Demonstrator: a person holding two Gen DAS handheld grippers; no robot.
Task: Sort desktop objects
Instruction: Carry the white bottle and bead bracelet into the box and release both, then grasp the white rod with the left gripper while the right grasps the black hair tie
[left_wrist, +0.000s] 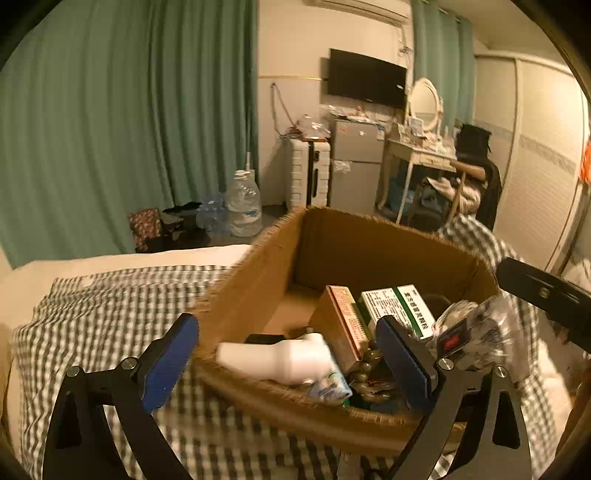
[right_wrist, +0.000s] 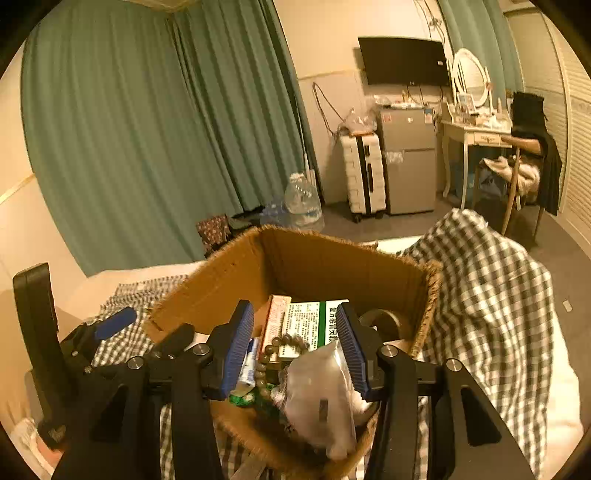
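We read green-and-white printing on the medicine box (left_wrist: 399, 309) inside the cardboard box (left_wrist: 258, 295), but its characters are too small to make out; the tan carton (left_wrist: 345, 317) leaning beside it carries reddish lettering, also illegible. The white bottle (left_wrist: 275, 356) lies blurred against the box's near wall, and a bead bracelet (right_wrist: 275, 350) sits partly buried among the contents. The cardboard box rests on the checked blanket (left_wrist: 110, 306). Our left gripper (left_wrist: 291, 360) is spread wide with nothing between its 2 pads, which straddle the box's near corner. Our right gripper (right_wrist: 295, 350) is parted around a clear plastic packet (right_wrist: 321, 391); we cannot tell whether it has a grip.
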